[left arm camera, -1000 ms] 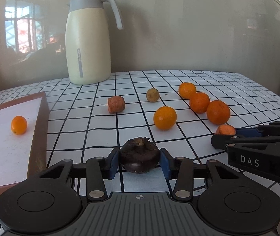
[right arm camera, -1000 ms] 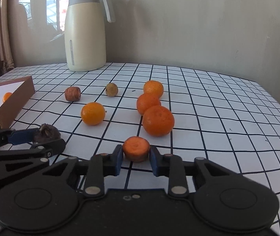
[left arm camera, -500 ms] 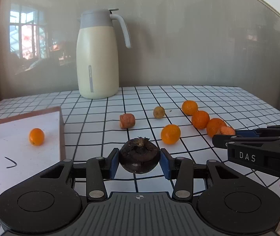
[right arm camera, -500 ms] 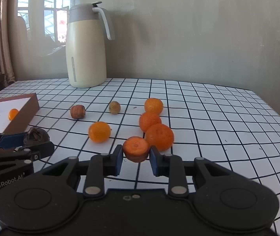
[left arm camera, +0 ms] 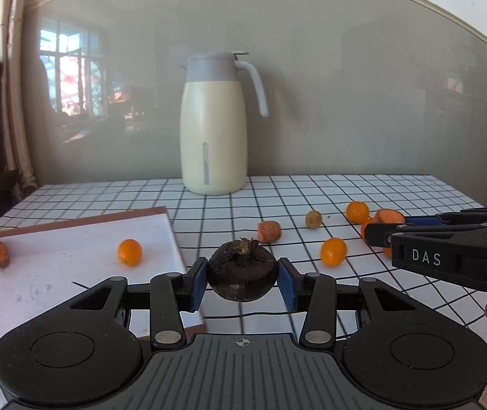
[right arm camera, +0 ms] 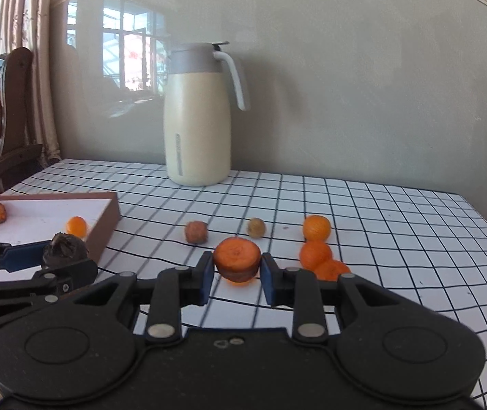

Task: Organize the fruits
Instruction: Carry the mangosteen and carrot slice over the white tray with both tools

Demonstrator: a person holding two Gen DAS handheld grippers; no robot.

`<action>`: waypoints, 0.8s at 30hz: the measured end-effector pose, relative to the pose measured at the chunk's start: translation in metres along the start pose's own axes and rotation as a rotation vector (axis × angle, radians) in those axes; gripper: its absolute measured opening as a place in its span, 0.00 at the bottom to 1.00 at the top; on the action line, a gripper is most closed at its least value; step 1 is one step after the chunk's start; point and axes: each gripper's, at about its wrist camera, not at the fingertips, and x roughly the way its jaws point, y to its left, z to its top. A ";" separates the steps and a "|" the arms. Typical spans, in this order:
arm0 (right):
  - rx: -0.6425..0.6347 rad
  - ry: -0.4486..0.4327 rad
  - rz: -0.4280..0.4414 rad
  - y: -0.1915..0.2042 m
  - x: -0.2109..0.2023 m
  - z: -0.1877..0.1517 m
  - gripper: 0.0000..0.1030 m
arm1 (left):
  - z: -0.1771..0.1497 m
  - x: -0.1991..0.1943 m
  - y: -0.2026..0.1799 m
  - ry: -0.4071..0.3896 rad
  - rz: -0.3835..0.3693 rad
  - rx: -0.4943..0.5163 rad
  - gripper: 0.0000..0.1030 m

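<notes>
My left gripper (left arm camera: 242,279) is shut on a dark round mangosteen (left arm camera: 242,271), held above the table beside the brown-rimmed white tray (left arm camera: 72,220). My right gripper (right arm camera: 237,270) is shut on an orange carrot chunk (right arm camera: 237,259), lifted over the checked cloth. The right gripper (left arm camera: 385,224) also shows at the right of the left wrist view, and the left gripper (right arm camera: 64,256) at the left of the right wrist view. In the tray lie a small orange (left arm camera: 129,252) and a carrot piece (left arm camera: 0,254).
A cream jug (left arm camera: 213,126) stands at the back by the wall. On the cloth lie a carrot piece (left arm camera: 269,231), a small brownish fruit (left arm camera: 313,219), an orange (left arm camera: 333,251) and a cluster of oranges (right arm camera: 315,249). A wooden chair (right arm camera: 0,130) stands at the left.
Both grippers have risen off the table with their loads and swung left toward the tray. More of the tray and its carrot piece has come into view.
</notes>
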 end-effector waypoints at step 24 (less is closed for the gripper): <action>-0.090 -0.066 0.140 0.091 0.000 0.013 0.20 | -0.005 -0.029 0.090 -0.026 0.146 -0.085 0.43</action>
